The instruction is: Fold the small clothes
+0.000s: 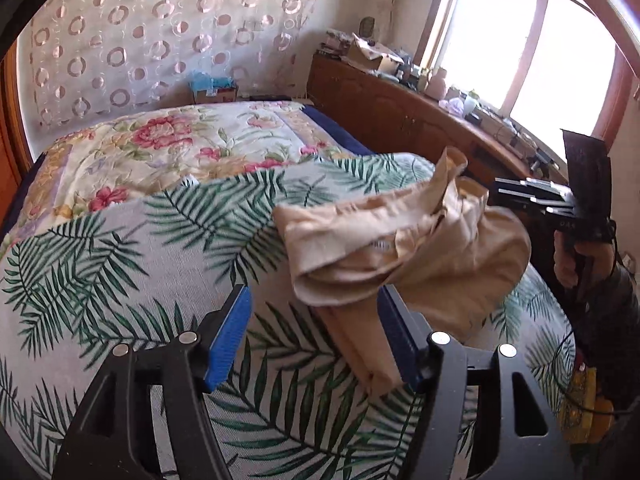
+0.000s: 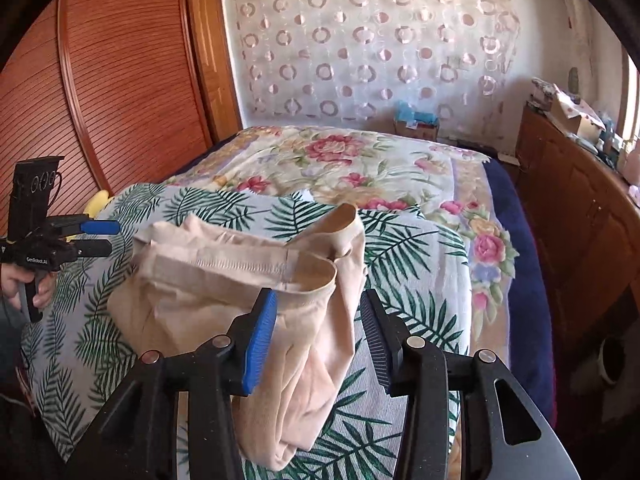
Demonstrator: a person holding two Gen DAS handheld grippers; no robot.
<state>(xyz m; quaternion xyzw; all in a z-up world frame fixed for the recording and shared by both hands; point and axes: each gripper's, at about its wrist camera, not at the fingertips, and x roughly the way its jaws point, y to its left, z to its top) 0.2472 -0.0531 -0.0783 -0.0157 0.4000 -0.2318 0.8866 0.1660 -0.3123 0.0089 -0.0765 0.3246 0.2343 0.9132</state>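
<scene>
A beige small garment [image 1: 360, 240] lies bunched and partly folded on a palm-leaf cloth [image 1: 120, 256] spread over the bed. My left gripper [image 1: 312, 296] stands open at the garment's near end. Its right pad touches a strip of the fabric and its left pad is clear of it. In the right wrist view the garment [image 2: 208, 292] shows its stitched waistband on top. My right gripper [image 2: 319, 294] is open with the garment's right side lying between its jaws. Each gripper, held in a hand, also appears in the other view: the right gripper [image 1: 516, 194] and the left gripper [image 2: 108, 237].
A floral quilt [image 2: 360, 160] covers the far half of the bed. A wooden cabinet [image 1: 400, 112] with cluttered top runs under the bright window [image 1: 520, 40]. Louvred wooden doors [image 2: 120, 80] stand on the left. A cardboard box [image 1: 214, 90] sits by the circle-patterned curtain.
</scene>
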